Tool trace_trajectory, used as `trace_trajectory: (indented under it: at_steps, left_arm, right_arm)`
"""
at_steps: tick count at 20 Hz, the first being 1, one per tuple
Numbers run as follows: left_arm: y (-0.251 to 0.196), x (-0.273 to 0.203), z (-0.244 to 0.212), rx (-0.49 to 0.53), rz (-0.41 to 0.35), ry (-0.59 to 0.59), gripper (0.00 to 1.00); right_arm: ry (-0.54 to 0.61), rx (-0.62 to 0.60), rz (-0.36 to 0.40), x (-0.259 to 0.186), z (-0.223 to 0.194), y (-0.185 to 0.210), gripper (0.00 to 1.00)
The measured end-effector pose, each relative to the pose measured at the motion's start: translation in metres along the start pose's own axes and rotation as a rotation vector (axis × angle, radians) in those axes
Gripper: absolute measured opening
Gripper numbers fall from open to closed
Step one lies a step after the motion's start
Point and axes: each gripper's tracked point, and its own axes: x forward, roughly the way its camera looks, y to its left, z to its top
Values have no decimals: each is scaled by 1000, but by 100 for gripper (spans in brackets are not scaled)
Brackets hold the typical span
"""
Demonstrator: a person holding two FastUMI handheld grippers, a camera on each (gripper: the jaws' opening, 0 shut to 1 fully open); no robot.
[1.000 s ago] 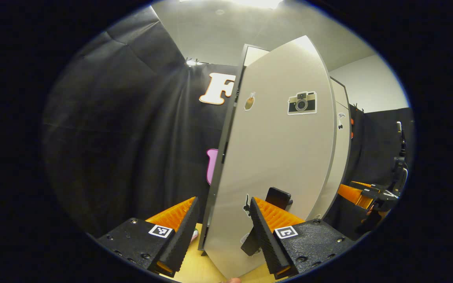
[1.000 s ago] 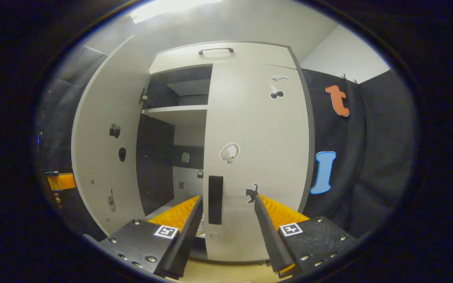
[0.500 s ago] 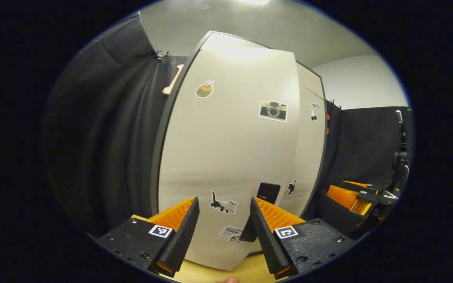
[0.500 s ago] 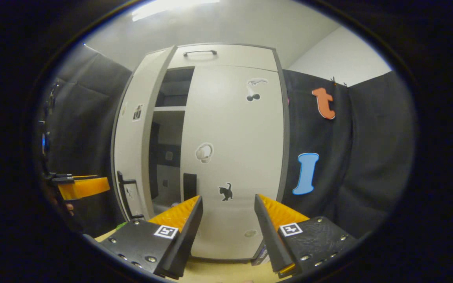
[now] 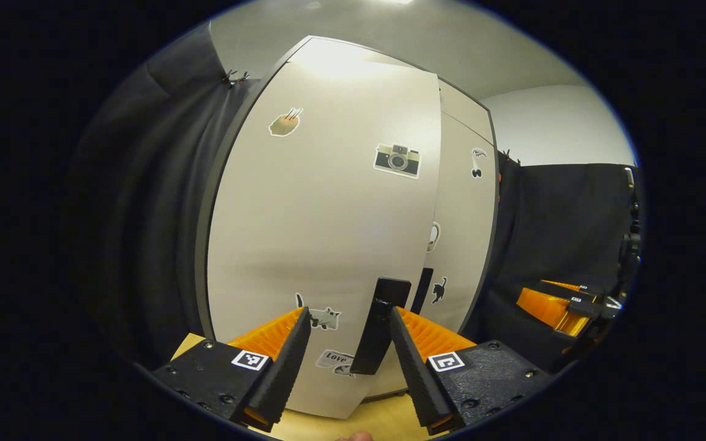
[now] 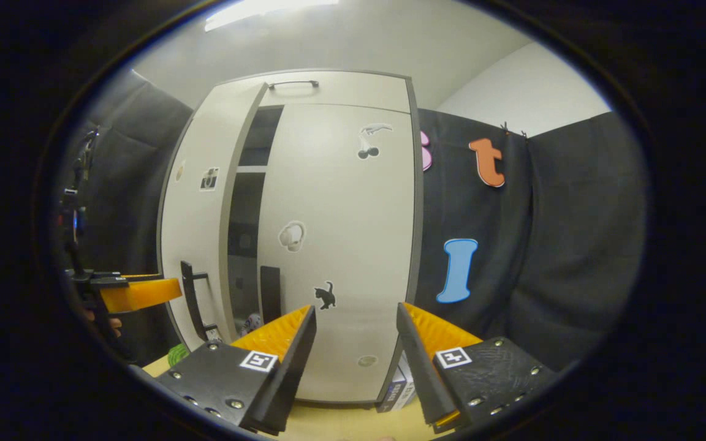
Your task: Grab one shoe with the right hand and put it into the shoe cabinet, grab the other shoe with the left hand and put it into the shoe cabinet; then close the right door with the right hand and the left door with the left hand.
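Shoe cabinet (image 6: 334, 86): right door (image 6: 341, 245) flush, left door (image 5: 316, 233) ajar by a narrow gap. Shoes presumably inside, barely visible. Left gripper (image 5: 348, 343) released, 2 fingers straddling black handle (image 5: 380, 324) w/o pinching; push flat till flush. Right gripper (image 6: 353, 343) released, idle.
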Motion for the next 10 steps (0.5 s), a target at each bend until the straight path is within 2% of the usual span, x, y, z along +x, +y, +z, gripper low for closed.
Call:
trace_trajectory:
  at_steps: [10]
  left_arm:
    - [-5,-5,5,21,20,-12,80]
  right_arm:
    - [-11,9,19,0,4,-1,79]
